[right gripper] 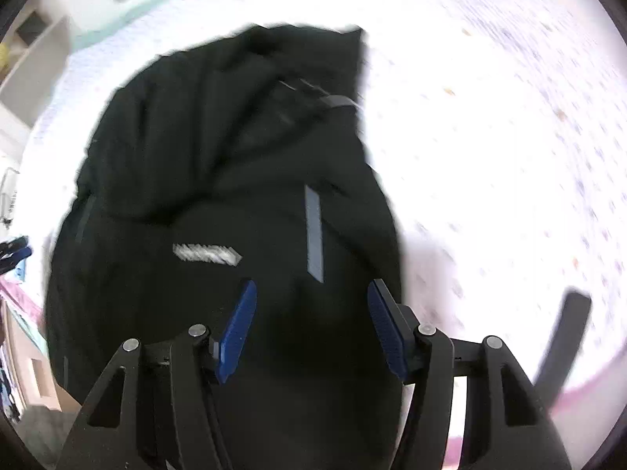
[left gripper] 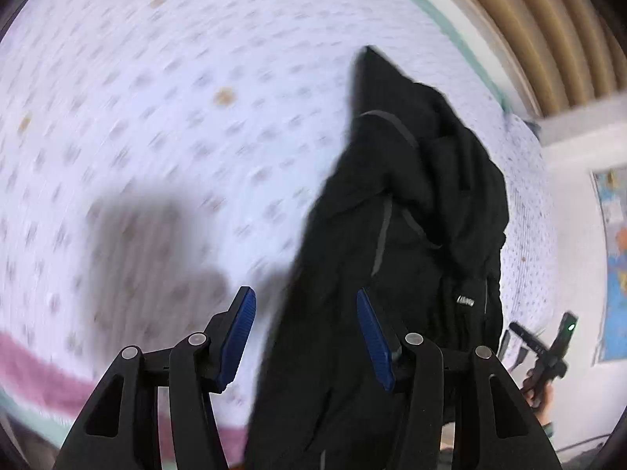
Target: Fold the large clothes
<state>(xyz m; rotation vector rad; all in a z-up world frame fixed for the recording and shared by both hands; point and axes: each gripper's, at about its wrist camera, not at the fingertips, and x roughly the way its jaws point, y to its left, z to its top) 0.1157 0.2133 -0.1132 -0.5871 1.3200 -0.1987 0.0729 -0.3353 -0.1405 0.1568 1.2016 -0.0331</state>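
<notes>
A black jacket (left gripper: 411, 235) with grey reflective strips and a small white logo lies crumpled on a white dotted bedsheet (left gripper: 156, 117). My left gripper (left gripper: 305, 337) hangs over the jacket's left edge. Its blue pads stand apart and press on nothing. In the right wrist view the jacket (right gripper: 215, 156) fills the middle, and my right gripper (right gripper: 311, 329) hovers above its lower part near a grey strip (right gripper: 313, 231). Its jaws also stand apart, with no fabric pinched. The right gripper (left gripper: 548, 344), held by a hand, also shows at the lower right of the left wrist view. Both views are motion-blurred.
The sheet has a pink band (left gripper: 39, 372) along its near edge. A ribbed brown panel (left gripper: 529, 19) and a wall with a colourful poster (left gripper: 615, 254) lie beyond the bed. White shelving (right gripper: 35, 58) stands at the upper left. A dark curved strip (right gripper: 564, 337) crosses the sheet at the right.
</notes>
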